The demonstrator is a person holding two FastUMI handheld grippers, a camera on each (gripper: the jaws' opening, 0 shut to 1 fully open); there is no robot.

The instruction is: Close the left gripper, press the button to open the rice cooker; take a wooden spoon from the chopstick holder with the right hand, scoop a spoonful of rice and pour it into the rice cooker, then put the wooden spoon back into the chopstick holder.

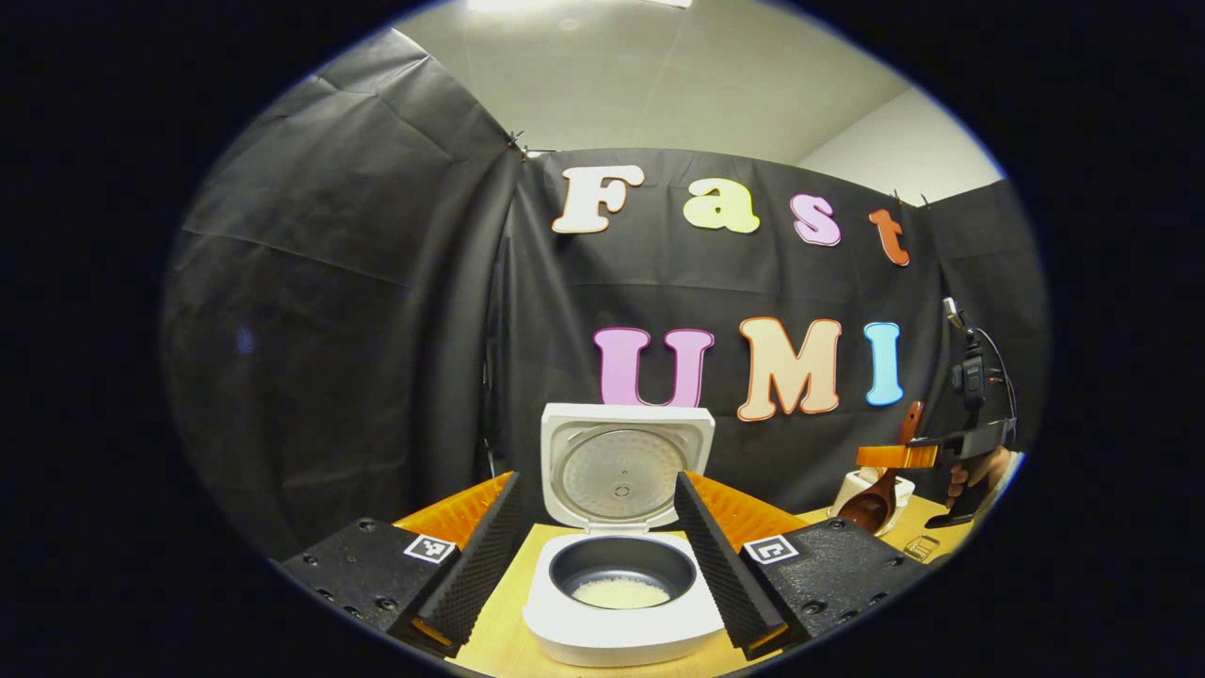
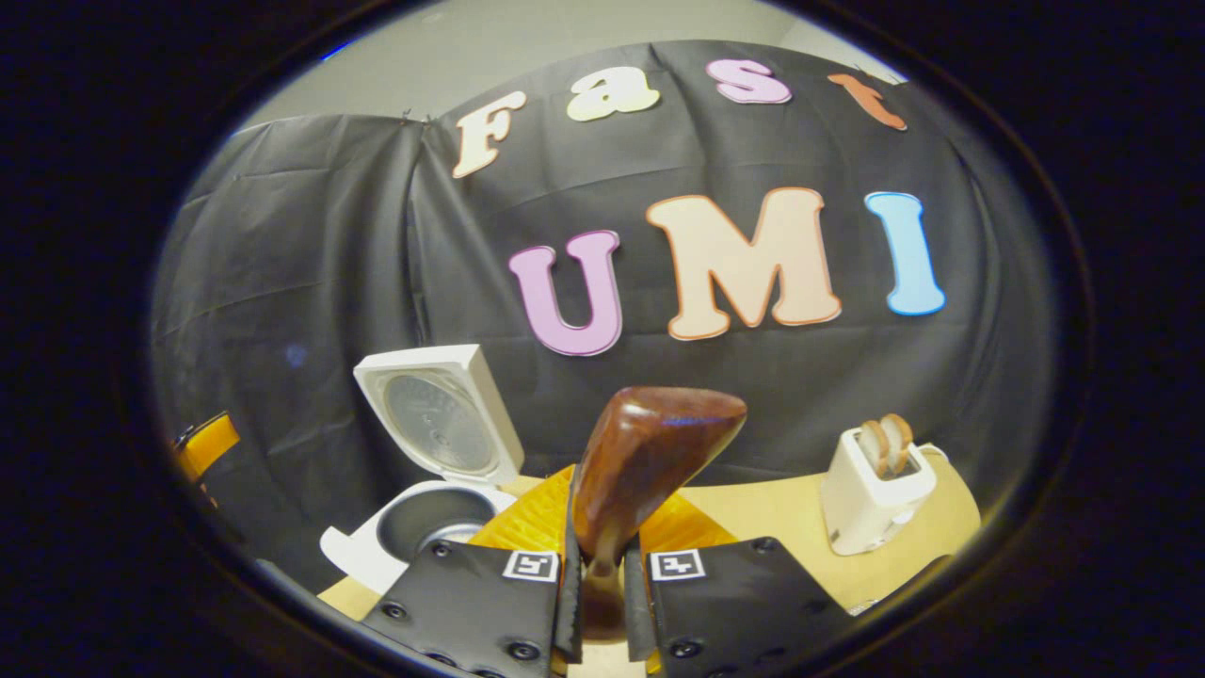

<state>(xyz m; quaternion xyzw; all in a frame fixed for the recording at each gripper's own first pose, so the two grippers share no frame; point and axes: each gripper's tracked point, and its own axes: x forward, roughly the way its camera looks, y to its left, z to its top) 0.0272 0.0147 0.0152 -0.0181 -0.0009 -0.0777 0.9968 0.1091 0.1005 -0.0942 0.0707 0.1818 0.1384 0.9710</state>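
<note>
1. My right gripper (image 2: 599,584) squeezes the wooden spoon (image 2: 640,471) by its handle. The bowl end points up and away from me.
2. The rice cooker (image 2: 424,523) sits left of the spoon, a bit farther off, lid up.
3. My left gripper (image 1: 602,556) is wide open, holding nothing, with the cooker right in front.

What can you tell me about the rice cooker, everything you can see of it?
The rice cooker is white, glossy like plastic, and stands on the tan table. Its hinged lid is swung up at the back, showing a round metallic inner plate. The dark inner pot holds a shallow layer of white rice. Neither gripper touches it; the left gripper's open fingers frame it.
</note>
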